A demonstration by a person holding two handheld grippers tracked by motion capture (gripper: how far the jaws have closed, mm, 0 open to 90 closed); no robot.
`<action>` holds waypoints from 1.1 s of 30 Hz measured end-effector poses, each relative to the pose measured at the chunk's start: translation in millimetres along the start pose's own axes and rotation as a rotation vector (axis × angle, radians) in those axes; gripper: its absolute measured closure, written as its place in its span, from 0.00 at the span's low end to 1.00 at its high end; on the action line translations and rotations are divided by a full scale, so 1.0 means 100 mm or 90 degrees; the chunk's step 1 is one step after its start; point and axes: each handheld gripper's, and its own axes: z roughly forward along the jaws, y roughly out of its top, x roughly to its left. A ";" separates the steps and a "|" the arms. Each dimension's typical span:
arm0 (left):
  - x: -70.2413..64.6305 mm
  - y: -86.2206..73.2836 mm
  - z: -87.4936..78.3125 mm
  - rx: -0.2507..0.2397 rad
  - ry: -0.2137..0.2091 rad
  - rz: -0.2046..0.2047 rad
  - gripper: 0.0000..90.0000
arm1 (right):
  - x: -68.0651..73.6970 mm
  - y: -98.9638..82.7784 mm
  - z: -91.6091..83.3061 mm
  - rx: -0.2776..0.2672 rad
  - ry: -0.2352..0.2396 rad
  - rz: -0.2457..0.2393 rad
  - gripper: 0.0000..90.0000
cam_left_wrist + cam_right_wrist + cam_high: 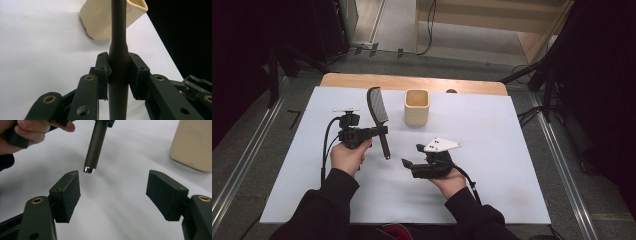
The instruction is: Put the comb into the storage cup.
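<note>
Comb [378, 111] sits mid-table, lifted off the white table [512, 165], its handle clamped in the left gripper [382, 131], jaws clenched on the shaft in the left gripper view, teeth end pointing to 12 o'clock, handle tip to 6. Cream cup [416, 107] stands just beside it at 3 o'clock. Right gripper [411, 156] waits at 4 o'clock of the handle tip, jaws spread wide, nothing between them. Risks: the thin round handle may swivel in the left grip; a handover could miss the tip; swinging the comb could knock the cup over.
</note>
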 end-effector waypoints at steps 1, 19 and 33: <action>0.00 0.00 0.00 0.000 0.000 0.000 0.81 | -0.01 -0.01 -0.02 0.002 -0.002 -0.001 0.28; 0.03 0.01 -0.04 -0.006 0.004 0.004 0.81 | -0.20 -0.12 -0.31 0.003 0.007 0.001 0.28; 0.05 0.01 -0.06 -0.007 0.006 0.006 0.81 | -0.34 -0.27 -0.56 0.024 0.016 0.012 0.28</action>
